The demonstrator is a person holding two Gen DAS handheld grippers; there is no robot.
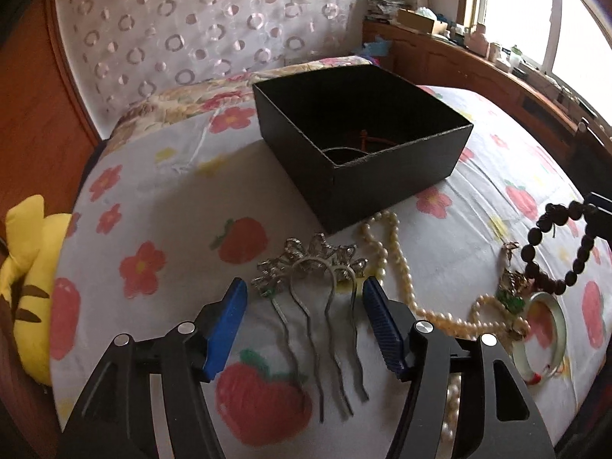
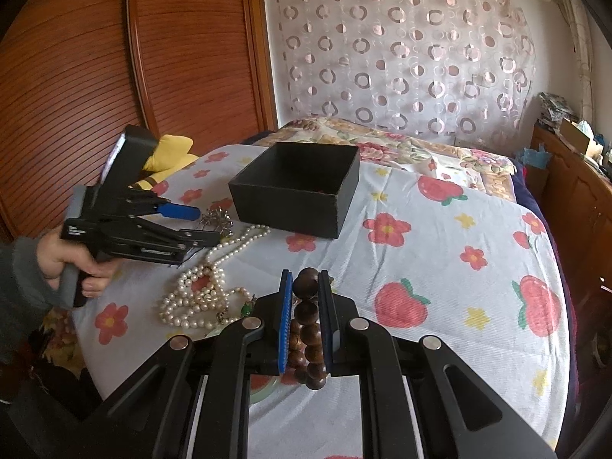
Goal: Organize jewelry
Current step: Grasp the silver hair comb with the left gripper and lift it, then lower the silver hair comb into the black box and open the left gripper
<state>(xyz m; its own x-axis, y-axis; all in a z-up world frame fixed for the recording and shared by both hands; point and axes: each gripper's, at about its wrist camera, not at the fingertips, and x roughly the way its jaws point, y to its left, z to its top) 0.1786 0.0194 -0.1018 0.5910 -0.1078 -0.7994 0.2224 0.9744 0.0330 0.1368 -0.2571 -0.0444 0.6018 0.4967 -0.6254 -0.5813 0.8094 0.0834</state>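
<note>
A black open box (image 1: pixel 363 145) stands on the flowered bedsheet; it also shows in the right wrist view (image 2: pixel 294 191). My left gripper (image 1: pixel 304 290) is open, its blue pads either side of a silver hair comb (image 1: pixel 313 298) lying on the sheet. My right gripper (image 2: pixel 306 287) is shut on a dark wooden bead bracelet (image 2: pixel 308 329), held above the sheet; the bracelet also hangs at the right of the left wrist view (image 1: pixel 562 244). A pearl necklace (image 1: pixel 397 264) lies beside the comb, also in the right wrist view (image 2: pixel 199 294).
A pale jade bangle (image 1: pixel 547 340) and a small gold and green ornament (image 1: pixel 512 290) lie right of the pearls. A yellow plush toy (image 1: pixel 26 279) sits at the bed's left edge. A wooden shelf with clutter (image 1: pixel 478 53) runs along the right.
</note>
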